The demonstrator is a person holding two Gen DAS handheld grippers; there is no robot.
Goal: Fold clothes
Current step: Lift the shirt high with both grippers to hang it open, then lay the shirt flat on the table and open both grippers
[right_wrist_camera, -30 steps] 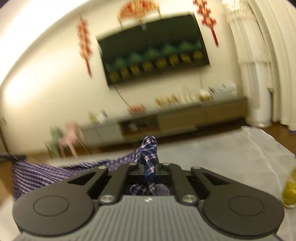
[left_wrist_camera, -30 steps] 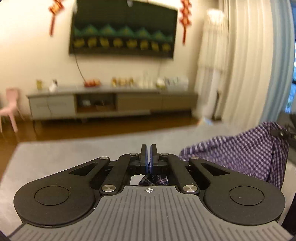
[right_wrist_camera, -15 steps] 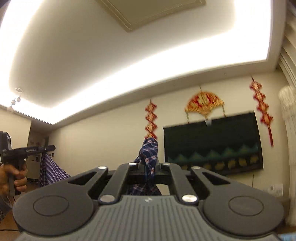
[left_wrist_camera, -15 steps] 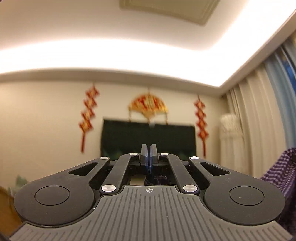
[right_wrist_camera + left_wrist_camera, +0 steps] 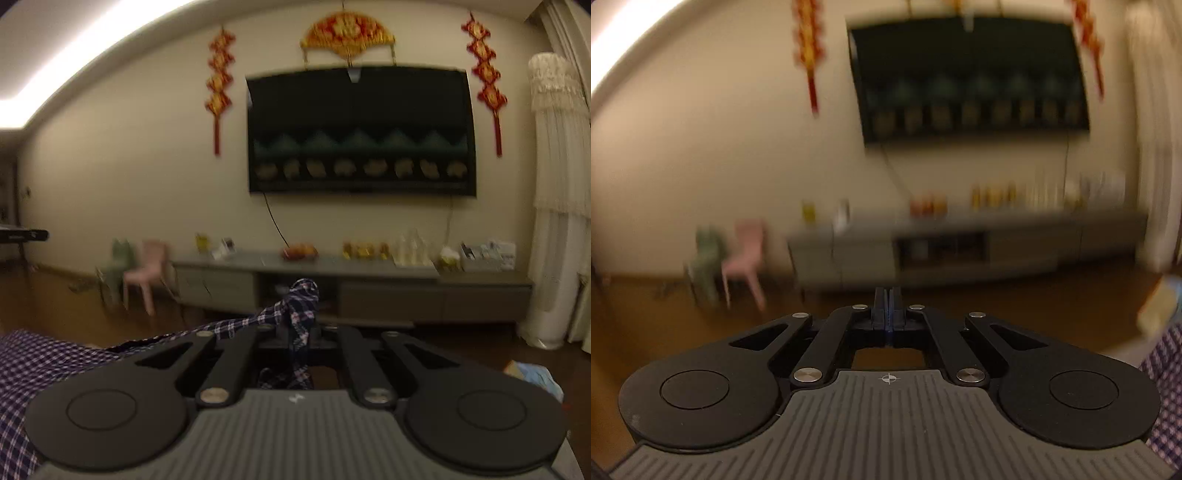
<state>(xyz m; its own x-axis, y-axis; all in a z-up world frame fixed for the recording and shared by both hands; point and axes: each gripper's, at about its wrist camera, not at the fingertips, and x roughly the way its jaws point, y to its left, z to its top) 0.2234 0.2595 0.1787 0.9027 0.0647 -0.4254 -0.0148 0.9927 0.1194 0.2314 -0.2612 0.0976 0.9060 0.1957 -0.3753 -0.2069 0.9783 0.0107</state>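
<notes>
So the right gripper (image 5: 300,325) is clamped tight on a bunched-up bit of the checked cloth (image 5: 295,317), which pokes up between the pinched fingers, right below the TV (image 5: 360,129) in the right wrist view. From there the cloth stretches off to the left of the TV and spreads wide across the lower left corner of that view. The left gripper (image 5: 888,310) has its jaws pressed fully together, but I can't tell if any fabric is caught in them. Only a strip of the same cloth (image 5: 1167,387) shows in its view, way down and to the right of the TV (image 5: 967,77). Under the TV there's a long grey cabinet (image 5: 369,284), with a pink chair (image 5: 144,269) off to the TV's lower left.
</notes>
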